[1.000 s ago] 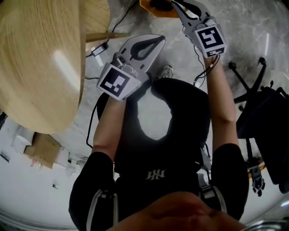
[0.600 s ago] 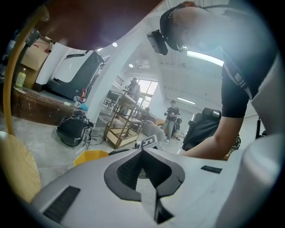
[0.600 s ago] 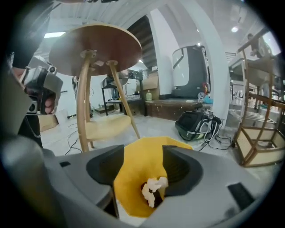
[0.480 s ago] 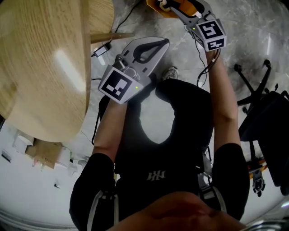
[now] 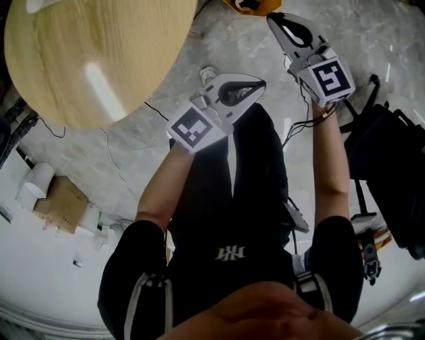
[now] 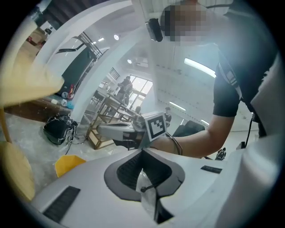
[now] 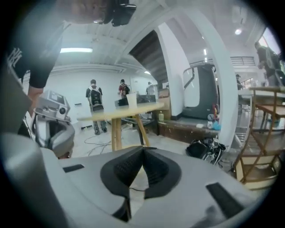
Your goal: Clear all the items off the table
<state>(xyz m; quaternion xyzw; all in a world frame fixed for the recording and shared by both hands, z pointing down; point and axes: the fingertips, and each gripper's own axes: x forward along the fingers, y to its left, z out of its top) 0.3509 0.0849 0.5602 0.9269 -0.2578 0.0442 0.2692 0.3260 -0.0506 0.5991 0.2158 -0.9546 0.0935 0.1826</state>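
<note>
Both pairs of fingers are shut with nothing between them. On the left gripper [image 6: 142, 150] the dark ribbed fingers [image 6: 127, 169] meet at their tips, and on the right gripper [image 7: 143, 148] the fingers [image 7: 156, 171] have just been closing and are likewise pressed tip to tip on nothing. Both grippers are held out over the floor [image 5: 219, 40], off the bench [image 5: 86, 60], whose round wooden top lies to the left of the left gripper. What seems to be the same bench is seen well apart in the right gripper view, with a white cup [image 7: 131, 99] and a dark boxy thing [image 7: 120, 103] standing on it. The clearing is therefore judged unfinished, and the step in hand is taken to be a reach for the next item. For that to be done well, the fingers should be spread before the bench edge is met, and the cup should be approached level and side-on. It should then be gripped low on its wall and kept upright. A yellow container [image 5: 251, 5] sits on the floor just ahead of the right gripper. Cables [image 5: 117, 159] trail across the floor below the bench, a black chair [image 5: 392, 166] stands close on the right, and a cardboard box [image 5: 61, 214] lies further off. The cables and the bench rim are judged likeliest to be snagged.
</note>
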